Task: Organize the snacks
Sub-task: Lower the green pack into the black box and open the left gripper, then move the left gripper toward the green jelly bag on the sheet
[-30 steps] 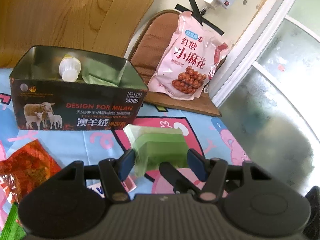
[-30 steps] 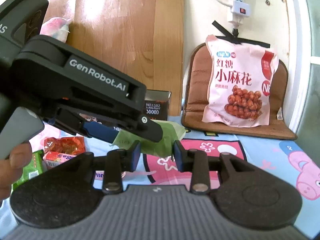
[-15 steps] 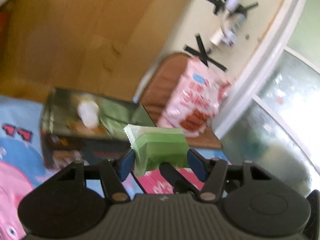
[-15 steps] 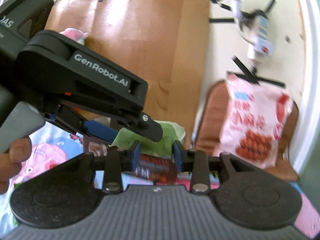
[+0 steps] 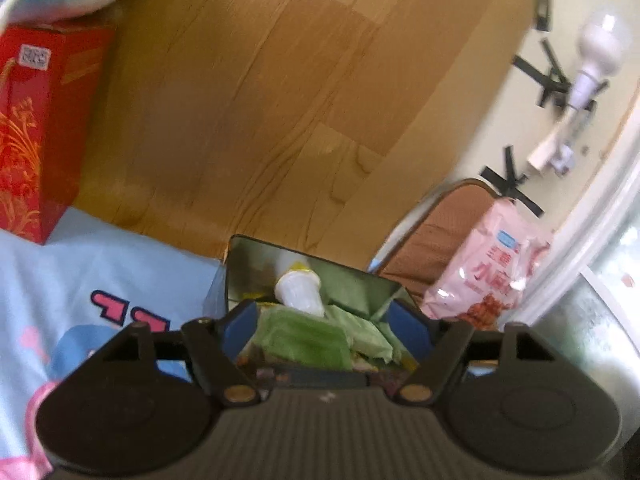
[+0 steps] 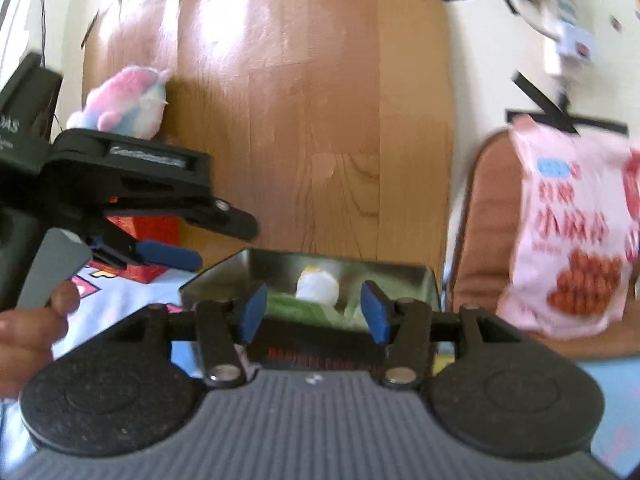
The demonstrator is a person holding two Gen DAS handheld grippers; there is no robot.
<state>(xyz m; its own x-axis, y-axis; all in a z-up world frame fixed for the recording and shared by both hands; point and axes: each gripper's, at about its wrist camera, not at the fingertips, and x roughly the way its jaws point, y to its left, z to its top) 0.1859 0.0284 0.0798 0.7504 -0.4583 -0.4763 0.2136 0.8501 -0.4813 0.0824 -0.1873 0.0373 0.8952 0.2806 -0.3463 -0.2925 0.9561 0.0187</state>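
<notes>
In the left wrist view, our left gripper point(image 5: 326, 326) now has its blue pads spread wide with nothing pinched; a second ago it held the green packet point(image 5: 304, 340), which now lies in the tin box point(image 5: 256, 256) at lower centre, beside a white bottle point(image 5: 300, 292). The box stands on a blue cartoon cloth point(image 5: 100, 264); a red carton point(image 5: 36, 128) is at the left, wood panelling fills the top, and a pink snack bag point(image 5: 488, 272) leans at the right.

In the right wrist view, our right gripper point(image 6: 314, 316) has opened from nearly closed and is empty, framing the box point(image 6: 320, 260). The left gripper point(image 6: 168, 236) sits at mid-left, a plush toy point(image 6: 124, 100) above it
</notes>
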